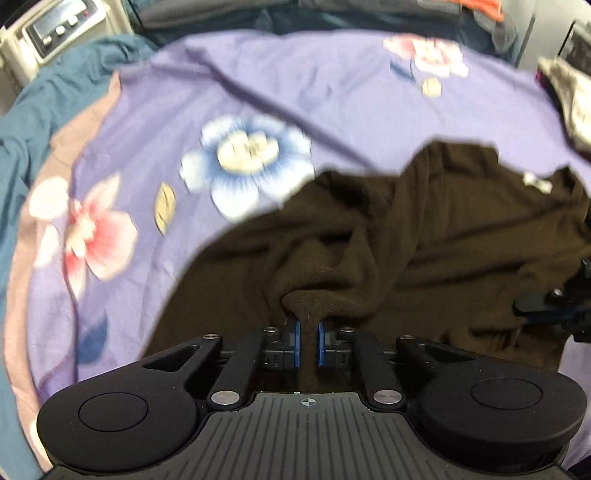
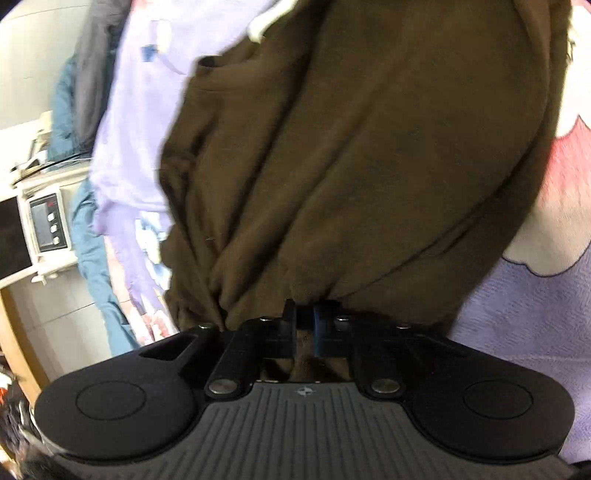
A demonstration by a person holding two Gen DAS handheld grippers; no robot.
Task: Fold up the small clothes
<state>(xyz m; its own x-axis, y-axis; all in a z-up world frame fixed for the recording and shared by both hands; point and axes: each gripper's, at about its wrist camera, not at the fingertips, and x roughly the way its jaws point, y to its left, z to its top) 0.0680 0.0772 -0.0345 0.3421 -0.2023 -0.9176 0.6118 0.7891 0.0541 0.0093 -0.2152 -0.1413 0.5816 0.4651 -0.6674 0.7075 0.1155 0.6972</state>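
Note:
A dark brown knit garment (image 1: 388, 240) lies rumpled on a purple floral bedsheet (image 1: 258, 92). My left gripper (image 1: 308, 332) is shut on a bunched fold of the garment's near edge, cloth pinched between its blue pads. A white label (image 1: 537, 182) shows near the garment's far right. In the right wrist view the same brown garment (image 2: 369, 147) fills the frame and hangs in long folds. My right gripper (image 2: 305, 321) is shut on its edge. The right gripper also shows at the right edge of the left wrist view (image 1: 561, 302).
A white appliance with a small display (image 1: 55, 29) stands at the far left beside the bed, also in the right wrist view (image 2: 46, 225). Teal bedding (image 1: 22, 122) lies at the left. A pale cloth (image 1: 569, 99) lies at the far right. Dark clothes are piled at the back.

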